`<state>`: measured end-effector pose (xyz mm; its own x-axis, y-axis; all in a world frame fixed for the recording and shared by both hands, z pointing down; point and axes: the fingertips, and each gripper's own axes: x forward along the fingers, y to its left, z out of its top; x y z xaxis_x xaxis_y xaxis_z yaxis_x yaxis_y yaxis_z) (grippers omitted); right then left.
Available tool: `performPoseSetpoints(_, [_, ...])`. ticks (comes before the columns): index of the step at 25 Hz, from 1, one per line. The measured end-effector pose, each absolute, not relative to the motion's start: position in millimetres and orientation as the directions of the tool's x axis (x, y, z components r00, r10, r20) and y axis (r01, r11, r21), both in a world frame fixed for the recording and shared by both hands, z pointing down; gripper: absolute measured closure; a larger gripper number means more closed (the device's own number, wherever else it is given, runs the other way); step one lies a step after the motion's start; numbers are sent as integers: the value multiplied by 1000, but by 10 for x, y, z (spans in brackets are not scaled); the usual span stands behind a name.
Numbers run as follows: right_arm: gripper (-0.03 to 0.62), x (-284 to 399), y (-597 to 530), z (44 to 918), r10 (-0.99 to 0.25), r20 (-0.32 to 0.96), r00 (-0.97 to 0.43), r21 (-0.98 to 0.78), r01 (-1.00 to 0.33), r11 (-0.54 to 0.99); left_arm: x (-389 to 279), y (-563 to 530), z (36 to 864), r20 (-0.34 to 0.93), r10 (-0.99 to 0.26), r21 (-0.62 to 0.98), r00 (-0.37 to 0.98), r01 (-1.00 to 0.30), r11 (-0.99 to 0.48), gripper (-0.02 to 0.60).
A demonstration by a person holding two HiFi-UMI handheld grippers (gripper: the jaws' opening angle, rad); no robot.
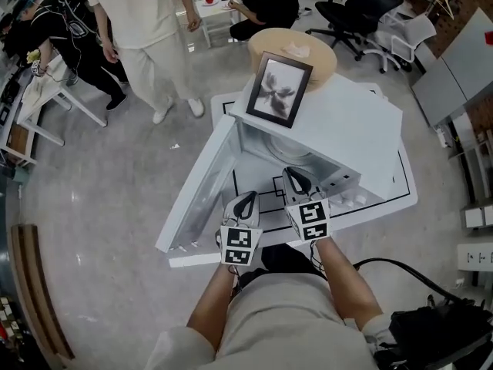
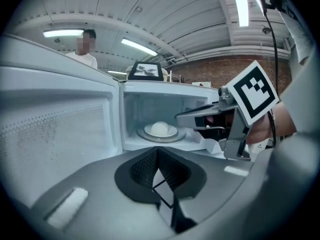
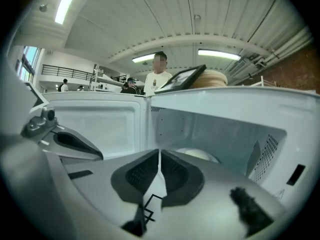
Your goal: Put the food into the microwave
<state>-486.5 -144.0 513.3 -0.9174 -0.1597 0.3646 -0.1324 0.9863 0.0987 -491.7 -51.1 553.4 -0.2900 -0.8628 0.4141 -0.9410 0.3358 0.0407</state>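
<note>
The white microwave point(image 1: 339, 126) stands on a low white table, its door point(image 1: 202, 195) swung open to the left. Inside, a white round bun point(image 2: 161, 128) sits on a plate point(image 2: 172, 133) on the turntable; in the right gripper view the bun point(image 3: 199, 155) peeks over the jaws. My left gripper point(image 2: 157, 151) hovers before the opening, shut with nothing in it. My right gripper point(image 3: 159, 154) is just at the cavity's mouth, its pads together and empty. In the head view the left gripper point(image 1: 245, 203) and right gripper point(image 1: 296, 179) sit side by side at the opening.
A framed picture point(image 1: 279, 88) leans on top of the microwave, with a round wooden piece point(image 1: 293, 52) behind it. A person point(image 1: 146, 29) stands beyond the table, others sit further back. Office chairs point(image 1: 370, 10) are at the far right.
</note>
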Motion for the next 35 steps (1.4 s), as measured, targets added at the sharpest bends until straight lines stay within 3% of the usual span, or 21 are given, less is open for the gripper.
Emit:
performPoseSetpoints(13, [582,-4443,-679,4826,-79,300,-951,29,-73,997,-4689,-223,5125,333,-884,26,-328,-934,356,574])
performPoseSetpoints(35, [583,-4174,-471,4665,-119,269,-956,98,-96,991,-4399,-129,4935,289,-912,6,-292,-952,306,574])
